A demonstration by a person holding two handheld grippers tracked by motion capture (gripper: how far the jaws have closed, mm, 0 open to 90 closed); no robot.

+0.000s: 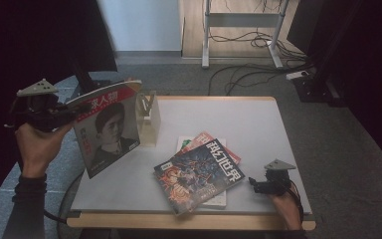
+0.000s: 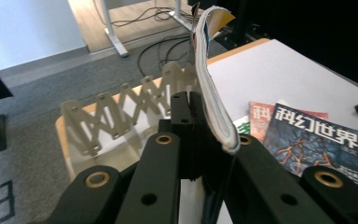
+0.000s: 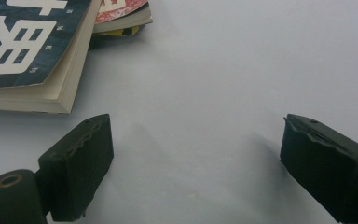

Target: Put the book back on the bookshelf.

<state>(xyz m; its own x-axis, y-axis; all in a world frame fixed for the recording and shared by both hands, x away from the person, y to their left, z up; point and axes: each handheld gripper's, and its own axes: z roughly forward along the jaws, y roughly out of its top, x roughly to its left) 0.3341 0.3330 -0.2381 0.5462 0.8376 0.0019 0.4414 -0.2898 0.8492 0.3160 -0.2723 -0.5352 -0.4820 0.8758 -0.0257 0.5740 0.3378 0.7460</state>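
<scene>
Nearest, the right gripper [image 3: 193, 158] sits low over the pale grey tabletop [image 3: 223, 70], jaws spread wide with only bare surface between them; just beyond its left jaw lies the thick dark-blue magazine with large white characters [image 3: 25, 42], topmost of a small flat pile, a red-covered magazine [image 3: 121, 9] tucked beneath it. In the high view those white characters read 科幻世界, printed upside down from the person's side; the red cover under it carries white lettering too small to read. Farther off and up, the left gripper [image 1: 62, 113] is raised clear of the table, jaws pressed on the edge of a red-and-grey magazine with a portrait cover [image 1: 110, 127], which hangs upright and slightly bowed from the pinch; its masthead looks like 人物 preceded by a character I cannot make out. Just past those jaws stands the white zigzag-sided file rack [image 2: 121, 109] at the table's far left. Judged step: carrying the lifted magazine to the rack. Next move likely calls for squaring the spine to one slot, lowering it between the zigzag dividers, then letting go; the floppy pages may snag a divider. Right gripper idle beside the pile.
</scene>
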